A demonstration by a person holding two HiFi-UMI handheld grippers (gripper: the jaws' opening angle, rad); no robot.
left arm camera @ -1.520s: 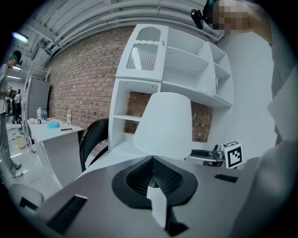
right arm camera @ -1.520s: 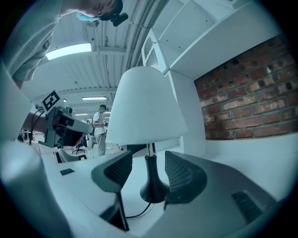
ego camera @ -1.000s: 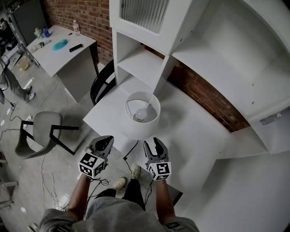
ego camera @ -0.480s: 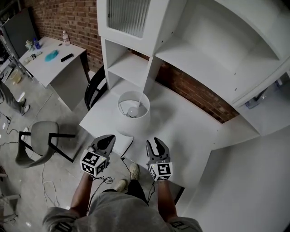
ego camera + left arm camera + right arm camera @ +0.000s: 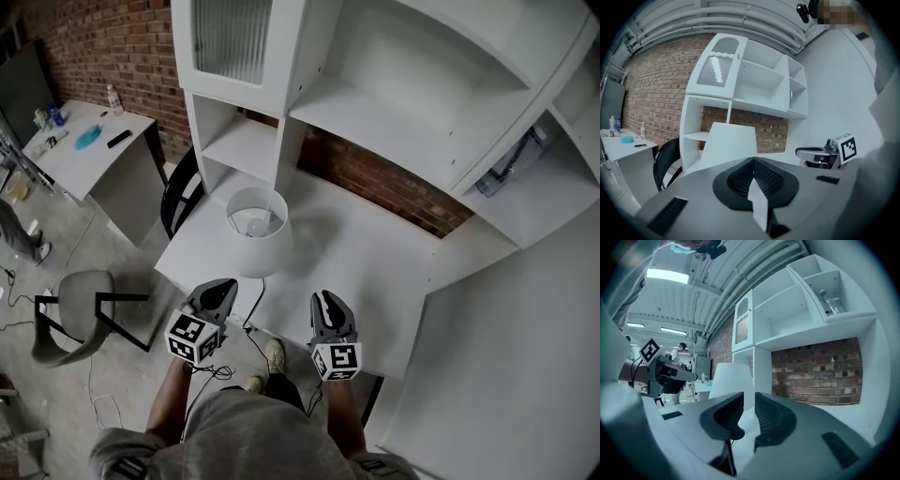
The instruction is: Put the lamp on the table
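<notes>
Ahead, the lamp point(image 5: 258, 255) stands apart from the left hand-held gripper point(image 5: 223, 285).

The right gripper point(image 5: 749, 401) is closing its jaws with nothing between them, a narrow gap showing. Just beyond them, slightly left, the lamp point(image 5: 732, 378) is standing on the table point(image 5: 862, 409). The left gripper point(image 5: 665, 373) is hovering far left.

Grey chair point(image 5: 73, 292); blk chair point(image 5: 174, 192); shelf unit point(image 5: 375, 108)
</notes>
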